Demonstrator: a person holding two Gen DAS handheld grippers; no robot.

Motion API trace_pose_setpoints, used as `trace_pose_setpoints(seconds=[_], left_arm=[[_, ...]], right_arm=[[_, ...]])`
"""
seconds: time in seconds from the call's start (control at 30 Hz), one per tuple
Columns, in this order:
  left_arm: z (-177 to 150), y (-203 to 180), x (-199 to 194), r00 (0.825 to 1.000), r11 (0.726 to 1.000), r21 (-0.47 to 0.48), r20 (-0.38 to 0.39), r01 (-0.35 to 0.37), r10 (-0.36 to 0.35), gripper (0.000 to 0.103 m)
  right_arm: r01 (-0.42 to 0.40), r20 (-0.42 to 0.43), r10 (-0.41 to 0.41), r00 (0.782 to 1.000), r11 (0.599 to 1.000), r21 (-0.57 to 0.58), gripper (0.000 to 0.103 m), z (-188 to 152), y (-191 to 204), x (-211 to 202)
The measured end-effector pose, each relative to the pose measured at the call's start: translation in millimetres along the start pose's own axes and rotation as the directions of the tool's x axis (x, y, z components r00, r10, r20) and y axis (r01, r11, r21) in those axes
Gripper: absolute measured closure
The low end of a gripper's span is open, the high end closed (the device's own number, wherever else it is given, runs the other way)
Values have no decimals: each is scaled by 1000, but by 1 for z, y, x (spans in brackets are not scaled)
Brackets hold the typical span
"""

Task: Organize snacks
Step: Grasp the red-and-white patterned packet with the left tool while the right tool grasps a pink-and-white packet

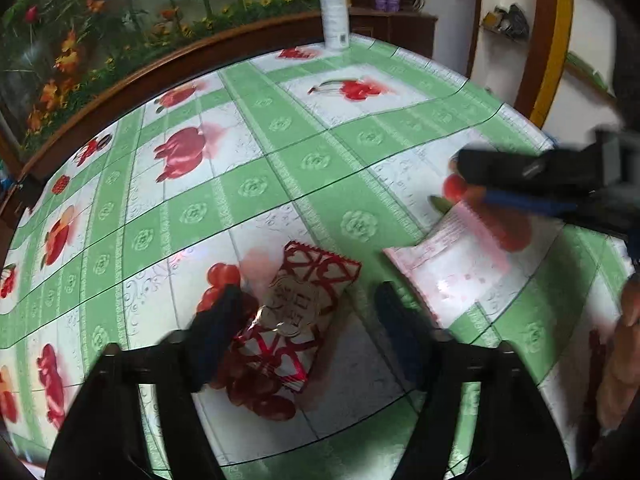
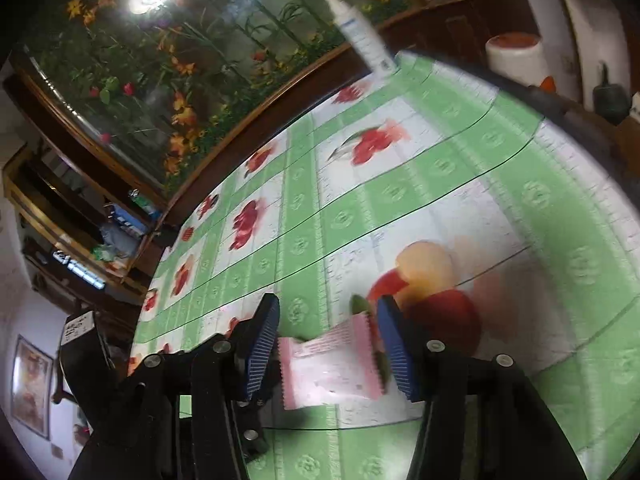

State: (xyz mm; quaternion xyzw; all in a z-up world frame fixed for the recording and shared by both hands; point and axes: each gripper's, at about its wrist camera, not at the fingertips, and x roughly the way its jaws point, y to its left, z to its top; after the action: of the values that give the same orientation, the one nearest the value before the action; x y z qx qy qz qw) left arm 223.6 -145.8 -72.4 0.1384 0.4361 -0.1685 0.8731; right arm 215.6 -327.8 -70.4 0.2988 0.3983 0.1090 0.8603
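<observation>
A red and white heart-patterned snack packet (image 1: 310, 300) lies on the green and white tablecloth (image 1: 256, 188). My left gripper (image 1: 310, 320) is open around it: the left finger is at the packet's edge and the right finger stands apart from it. A pink and white snack packet (image 2: 332, 364) lies flat further right, also visible in the left wrist view as the pink packet (image 1: 452, 268). My right gripper (image 2: 328, 346) straddles it, with the blue pads (image 2: 260, 344) close beside its two crimped edges. I see no squeeze on it. The right gripper (image 1: 464, 196) is blurred at the packet's far end.
A white spray bottle (image 1: 335, 8) stands at the table's far edge, in front of a flower-painted panel (image 1: 120, 20). A person's hand (image 1: 624, 352) is at the right edge. A white jar (image 2: 516, 54) sits on a shelf beyond the table.
</observation>
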Motion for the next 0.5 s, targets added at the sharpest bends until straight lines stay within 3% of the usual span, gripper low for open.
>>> trace_pose_setpoints(seconds=[0.03,0.1,0.17,0.23,0.27,0.33,0.43,0.5], left_arm=[[-1,1,-1,1000,1000,-9,2,9,-9,70],[-4,5,-2,1000,999,-41,-4,28,-28,74],[-12,6,-8,999,999,-39,4,32,-32,75],[-23,7,-15,999,999,-34,11,31,-31,75],[-28,9,-18,1000,999,-40,8,24,-23,75],[-45,18,-29,1000,997,-81,-15,13,-14,75],[-78,30,-53,997,990,-127,-60,-57,50,75],[-103,35,-70,992,983,-156,-90,-100,86,75]], right_arm=[[-37,-20,38,999,999,12,66,-1,-1,5],[-68,-65,70,995,997,34,71,-4,-4,20],[-54,-142,58,988,998,31,92,-8,-5,34],[-128,-240,141,961,989,68,93,-13,-3,41],[-165,-304,182,935,983,82,93,-18,1,47],[-187,-381,182,906,982,24,93,-27,15,51],[-228,-504,181,844,973,-31,93,-48,37,54],[-206,-503,100,858,966,-159,87,-58,57,45]])
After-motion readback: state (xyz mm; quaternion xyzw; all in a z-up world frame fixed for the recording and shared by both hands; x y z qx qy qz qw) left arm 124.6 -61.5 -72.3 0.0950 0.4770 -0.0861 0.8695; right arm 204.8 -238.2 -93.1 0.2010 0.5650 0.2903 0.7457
